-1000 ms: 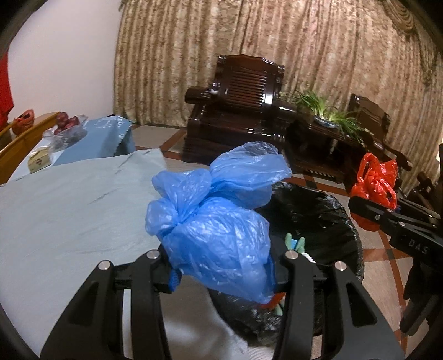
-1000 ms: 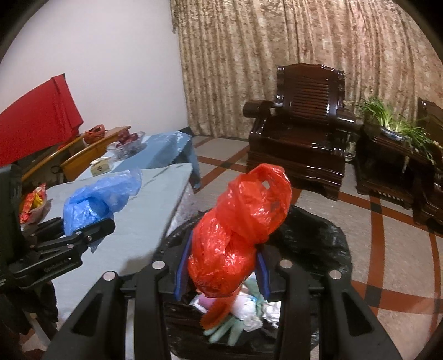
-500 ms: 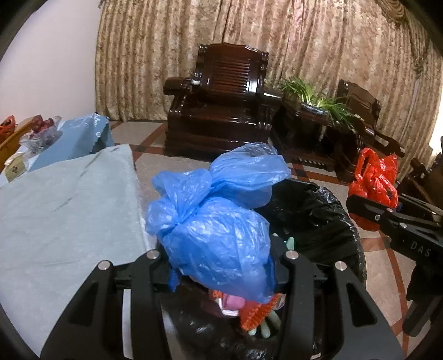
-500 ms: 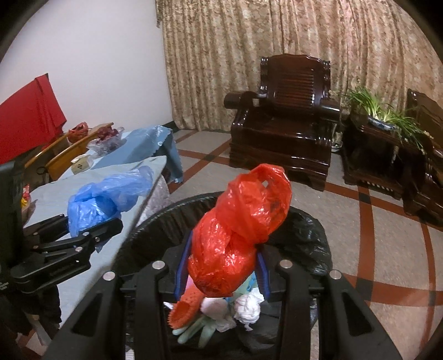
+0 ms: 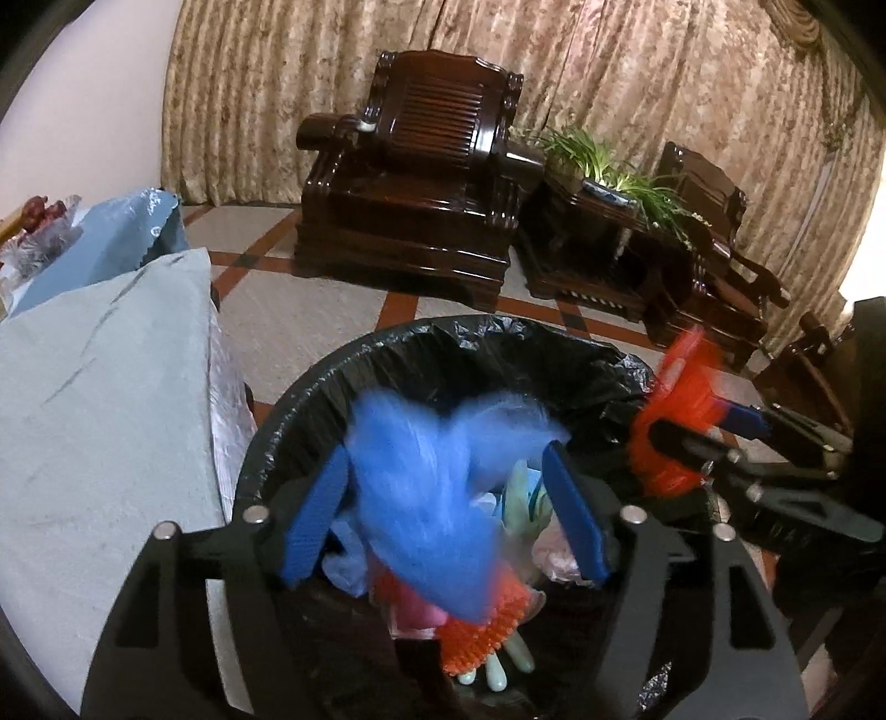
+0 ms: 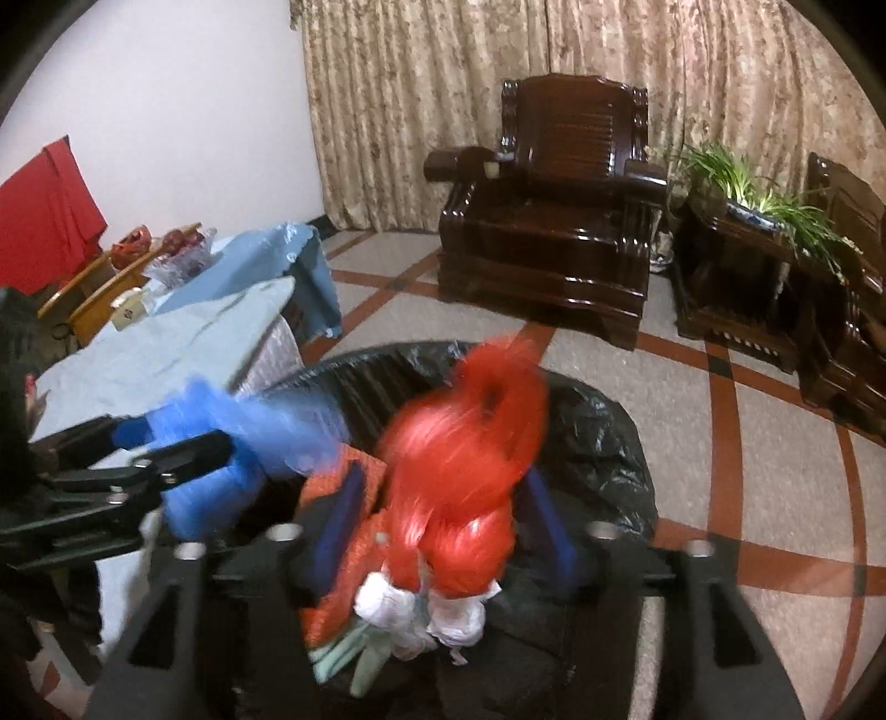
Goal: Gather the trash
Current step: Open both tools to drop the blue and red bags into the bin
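Lined bin [image 5: 443,343] occupies frame centre, refuse inside. Worktop [image 5: 99,399] lies left of it, touching or just beside. Armchair [image 5: 421,183] stands behind, upper centre; plant stand [image 5: 603,232] to its right. Curtain [image 5: 609,72] behind both.

Lighting: warm, moderately dim indoor light is falling evenly over both views; its source is lying outside the frames. A bright wash is bleeding in at the right edge of the left wrist view, possibly from a window. Glare: highlights are glinting on the dark wooden armchair [image 5: 410,183] at upper centre. Blur: the blue bag [image 5: 426,498] and red bag [image 6: 465,471] are smearing heavily at lower centre, while the background is staying sharp. Shadow: the black bin liner [image 5: 443,354] is swallowing detail. Distortion: fisheye curvature is bending the curtain [image 6: 554,50] and floor lines, and black vignetting is cutting off all corners.
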`<control>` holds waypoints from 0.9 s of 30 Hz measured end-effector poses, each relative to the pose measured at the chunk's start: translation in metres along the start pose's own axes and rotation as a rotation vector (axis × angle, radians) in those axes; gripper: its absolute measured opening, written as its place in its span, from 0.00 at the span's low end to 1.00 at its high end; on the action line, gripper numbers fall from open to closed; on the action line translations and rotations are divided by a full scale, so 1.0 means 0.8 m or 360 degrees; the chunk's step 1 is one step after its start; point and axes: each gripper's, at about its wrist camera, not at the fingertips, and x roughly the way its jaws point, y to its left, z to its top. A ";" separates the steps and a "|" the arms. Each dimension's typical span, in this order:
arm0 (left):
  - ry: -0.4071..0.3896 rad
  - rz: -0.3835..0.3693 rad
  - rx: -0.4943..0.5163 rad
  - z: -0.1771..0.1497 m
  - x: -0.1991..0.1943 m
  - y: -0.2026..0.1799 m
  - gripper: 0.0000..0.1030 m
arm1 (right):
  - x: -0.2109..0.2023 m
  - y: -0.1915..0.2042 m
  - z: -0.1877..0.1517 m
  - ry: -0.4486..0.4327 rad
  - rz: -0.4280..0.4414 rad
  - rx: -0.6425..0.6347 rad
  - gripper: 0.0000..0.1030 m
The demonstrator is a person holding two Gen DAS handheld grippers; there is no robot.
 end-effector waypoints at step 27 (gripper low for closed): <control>-0.0219 0.0229 -0.0042 -0.012 -0.163 0.027 0.92 | -0.132 0.064 0.023 -0.0227 0.0102 0.0023 0.94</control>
